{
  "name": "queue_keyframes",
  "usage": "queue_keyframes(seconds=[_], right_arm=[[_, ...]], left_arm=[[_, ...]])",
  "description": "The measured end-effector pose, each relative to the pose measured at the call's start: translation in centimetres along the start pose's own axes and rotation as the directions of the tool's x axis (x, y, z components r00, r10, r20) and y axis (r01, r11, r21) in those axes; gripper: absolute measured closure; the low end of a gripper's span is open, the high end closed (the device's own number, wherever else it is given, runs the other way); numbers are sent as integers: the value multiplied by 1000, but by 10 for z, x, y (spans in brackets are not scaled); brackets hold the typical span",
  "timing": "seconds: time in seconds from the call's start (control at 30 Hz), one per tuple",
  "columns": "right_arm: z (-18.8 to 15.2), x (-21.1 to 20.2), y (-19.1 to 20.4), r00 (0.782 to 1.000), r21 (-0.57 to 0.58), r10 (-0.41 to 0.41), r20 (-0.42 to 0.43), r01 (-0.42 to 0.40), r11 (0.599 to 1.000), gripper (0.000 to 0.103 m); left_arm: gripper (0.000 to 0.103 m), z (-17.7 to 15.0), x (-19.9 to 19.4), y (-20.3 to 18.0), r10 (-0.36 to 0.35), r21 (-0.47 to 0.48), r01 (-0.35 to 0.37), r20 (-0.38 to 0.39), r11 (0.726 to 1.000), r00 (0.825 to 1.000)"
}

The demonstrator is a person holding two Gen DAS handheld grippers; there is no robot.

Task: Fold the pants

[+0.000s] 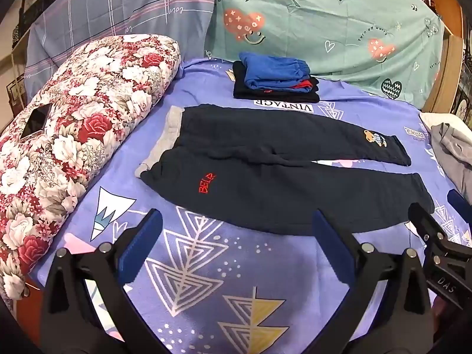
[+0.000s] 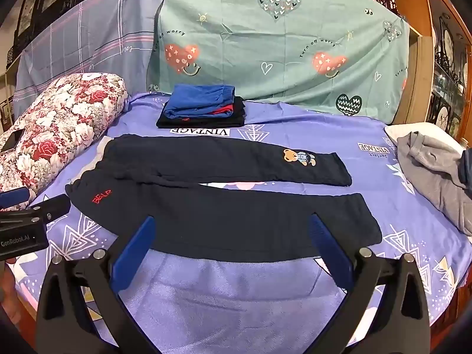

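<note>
Over purple bedsheet (image 1: 206,265), both grippers' jaws gape wide, empty, above pants (image 2: 236,218).

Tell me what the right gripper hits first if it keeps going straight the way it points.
Most likely the near leg of the dark navy pants, spread flat on the purple patterned bedsheet. The right gripper, jaws open and empty, points down at that leg with nothing between; exact depth is unclear.

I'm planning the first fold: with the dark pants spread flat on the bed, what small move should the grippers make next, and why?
Probably lower both onto the near leg's front edge. The pants lie flat with legs apart, nothing folded yet. The left gripper and right gripper hover open and empty just short of that edge, so gripping it would let the near leg fold over the far one.
</note>
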State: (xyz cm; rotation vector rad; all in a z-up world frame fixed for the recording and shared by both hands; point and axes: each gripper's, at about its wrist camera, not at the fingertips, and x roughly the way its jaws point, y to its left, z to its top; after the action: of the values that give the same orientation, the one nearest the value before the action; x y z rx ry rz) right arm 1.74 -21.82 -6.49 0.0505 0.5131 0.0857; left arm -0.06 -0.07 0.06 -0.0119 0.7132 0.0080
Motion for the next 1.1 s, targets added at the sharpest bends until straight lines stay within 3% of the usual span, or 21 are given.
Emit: queue_keyframes(seconds=[1.1], right_arm=[[-2, 16, -1, 1000, 37, 16, -2, -16, 999, 1]], left_arm=[[2, 1, 10, 1, -12, -20, 11, -1, 1000, 1000]])
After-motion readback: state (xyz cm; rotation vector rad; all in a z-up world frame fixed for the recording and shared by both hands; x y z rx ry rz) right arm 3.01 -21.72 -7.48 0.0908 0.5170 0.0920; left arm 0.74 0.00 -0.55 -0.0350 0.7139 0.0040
